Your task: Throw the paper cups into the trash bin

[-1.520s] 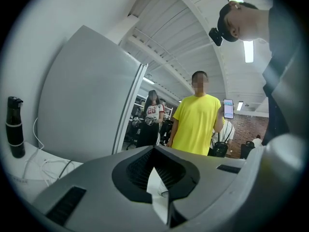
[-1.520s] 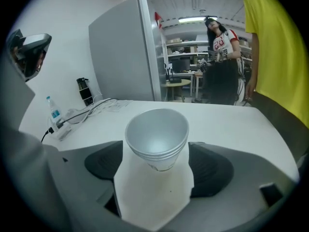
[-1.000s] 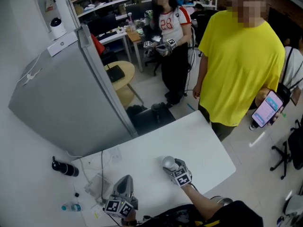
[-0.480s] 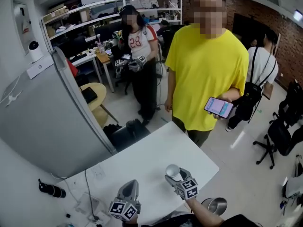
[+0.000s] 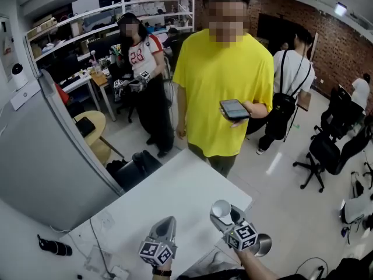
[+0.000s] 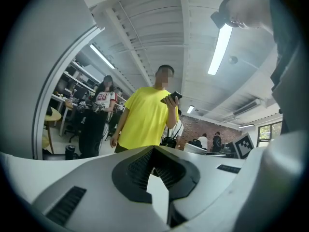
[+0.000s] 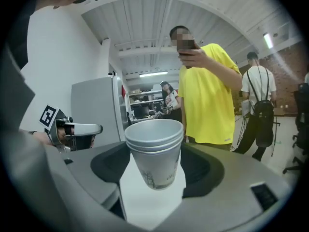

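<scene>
White paper cups (image 7: 155, 151), nested in a stack, sit upright between the wide-set jaws of the right gripper (image 5: 223, 213), which clasp them above the near right part of the white table (image 5: 175, 185). To its left, the left gripper (image 5: 168, 221) holds nothing, its jaws seemingly pressed together. Just right of the cups, lower down, stands what may be a metal trash bin (image 5: 263, 245). Beyond the table's far edge, a person in a yellow shirt (image 5: 224, 80) holds a phone (image 5: 234, 108).

paper cups (image 7: 155, 151): in right tongs (image 5: 224, 212), above table (image 5: 175, 194) edge | trash bin (image 5: 263, 245): beside table, below tongs
</scene>
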Action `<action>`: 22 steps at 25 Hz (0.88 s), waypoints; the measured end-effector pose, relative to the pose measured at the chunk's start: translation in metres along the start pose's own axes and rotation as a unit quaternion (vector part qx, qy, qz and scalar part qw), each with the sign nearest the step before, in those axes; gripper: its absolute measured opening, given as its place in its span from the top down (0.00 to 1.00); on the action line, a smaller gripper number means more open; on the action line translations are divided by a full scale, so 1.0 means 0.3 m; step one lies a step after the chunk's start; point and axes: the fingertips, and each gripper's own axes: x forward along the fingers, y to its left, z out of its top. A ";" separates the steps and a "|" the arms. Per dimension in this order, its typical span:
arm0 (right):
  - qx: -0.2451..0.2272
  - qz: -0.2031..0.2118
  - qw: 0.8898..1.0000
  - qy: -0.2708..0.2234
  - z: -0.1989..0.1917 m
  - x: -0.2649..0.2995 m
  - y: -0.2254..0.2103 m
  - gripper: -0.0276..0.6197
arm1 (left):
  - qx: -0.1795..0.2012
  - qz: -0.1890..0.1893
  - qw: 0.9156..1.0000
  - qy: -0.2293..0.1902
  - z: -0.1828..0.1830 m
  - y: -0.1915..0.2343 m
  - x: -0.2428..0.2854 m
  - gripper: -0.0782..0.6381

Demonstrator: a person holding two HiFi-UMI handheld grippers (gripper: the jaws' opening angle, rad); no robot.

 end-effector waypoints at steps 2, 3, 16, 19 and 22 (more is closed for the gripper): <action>0.000 -0.008 1.000 -0.012 0.024 -0.067 -0.028 0.44 | 0.008 -0.017 1.000 0.002 -0.002 -0.064 0.036 0.89; -0.001 -0.011 1.000 -0.017 0.034 -0.100 -0.041 0.44 | 0.012 -0.025 1.000 0.003 -0.003 -0.102 0.050 0.89; 0.018 -0.043 0.994 -0.103 0.096 -0.638 -0.227 0.44 | 0.081 -0.116 0.990 0.025 -0.077 -0.712 0.163 0.89; 0.023 -0.076 0.991 -0.109 0.074 -0.798 -0.315 0.44 | 0.091 -0.158 0.983 0.037 -0.124 -0.897 0.224 0.89; 0.030 -0.113 0.986 -0.117 0.040 -0.941 -0.408 0.44 | 0.096 -0.201 0.973 0.051 -0.181 -1.053 0.291 0.89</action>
